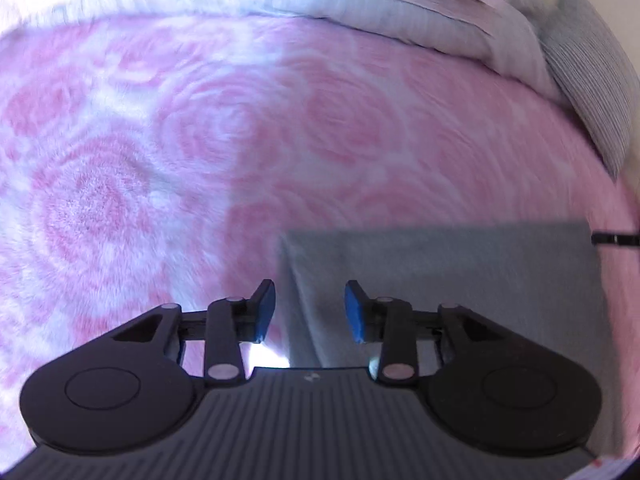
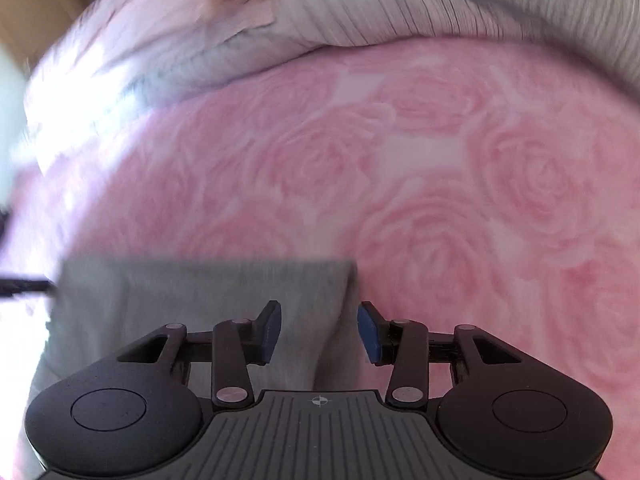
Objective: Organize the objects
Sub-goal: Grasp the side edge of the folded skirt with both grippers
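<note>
Grey folded cloth (image 1: 440, 280) lies flat on the bed (image 1: 160, 140); both jaws part-open, empty; lift away cleanly, without snagging.

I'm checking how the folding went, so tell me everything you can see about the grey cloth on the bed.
The grey cloth is plain, soft-looking knit fabric, folded into a flat rectangle with straight edges and a crease near one side. It lies flat on the pink rose-patterned blanket, near its front. Neither gripper holds it; both hang open above its two ends.
</note>
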### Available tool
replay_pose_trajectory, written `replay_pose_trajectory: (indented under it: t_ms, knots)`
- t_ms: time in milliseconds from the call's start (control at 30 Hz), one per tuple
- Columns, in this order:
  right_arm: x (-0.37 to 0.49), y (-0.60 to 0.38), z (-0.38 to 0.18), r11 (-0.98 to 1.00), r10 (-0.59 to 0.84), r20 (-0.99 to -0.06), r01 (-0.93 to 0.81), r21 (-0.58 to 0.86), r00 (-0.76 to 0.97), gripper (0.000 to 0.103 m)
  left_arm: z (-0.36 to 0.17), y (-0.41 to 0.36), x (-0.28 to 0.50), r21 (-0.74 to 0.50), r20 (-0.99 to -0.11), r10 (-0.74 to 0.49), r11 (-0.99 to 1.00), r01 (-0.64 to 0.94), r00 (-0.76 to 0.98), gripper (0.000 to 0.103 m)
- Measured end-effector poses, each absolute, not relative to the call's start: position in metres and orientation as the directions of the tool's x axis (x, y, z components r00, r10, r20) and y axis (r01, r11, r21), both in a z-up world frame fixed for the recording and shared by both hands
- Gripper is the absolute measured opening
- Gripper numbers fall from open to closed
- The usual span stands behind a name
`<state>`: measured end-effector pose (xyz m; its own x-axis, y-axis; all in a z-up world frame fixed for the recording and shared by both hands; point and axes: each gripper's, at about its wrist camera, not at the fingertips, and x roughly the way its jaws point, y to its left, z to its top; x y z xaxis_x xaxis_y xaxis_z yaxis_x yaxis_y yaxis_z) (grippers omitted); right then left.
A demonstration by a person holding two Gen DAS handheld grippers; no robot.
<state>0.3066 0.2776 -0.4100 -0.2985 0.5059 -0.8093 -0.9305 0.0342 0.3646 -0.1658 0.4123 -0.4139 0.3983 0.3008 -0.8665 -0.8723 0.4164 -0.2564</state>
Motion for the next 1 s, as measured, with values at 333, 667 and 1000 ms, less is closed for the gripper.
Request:
replay_pose_trajectory:
  t_ms: [333,667,1000]
  knots:
    - [0.344,0.299,-0.444,0.018,0.496,-0.721,-0.824,0.566,-0.484,0.04,-0.436,0.435,-0.167,-0.392,-0.813,0.218,0.48,-0.785,0.54,0.045]
    - [0.315,0.316,-0.4,-0.25,0.419,-0.838,-0.931,0.264,-0.35,0.043,-0.403,0.442,-0.154,-0.199,-0.853,0.203,0.726,-0.658,0.482,0.039]
    - [0.276,0.35,-0.422,-0.524,0.261,-0.914,-0.84,0.137,-0.312,0.044,-0.427,0.444,-0.091,-0.028,-0.933,0.089,0.948,-0.317,0.348,0.033]
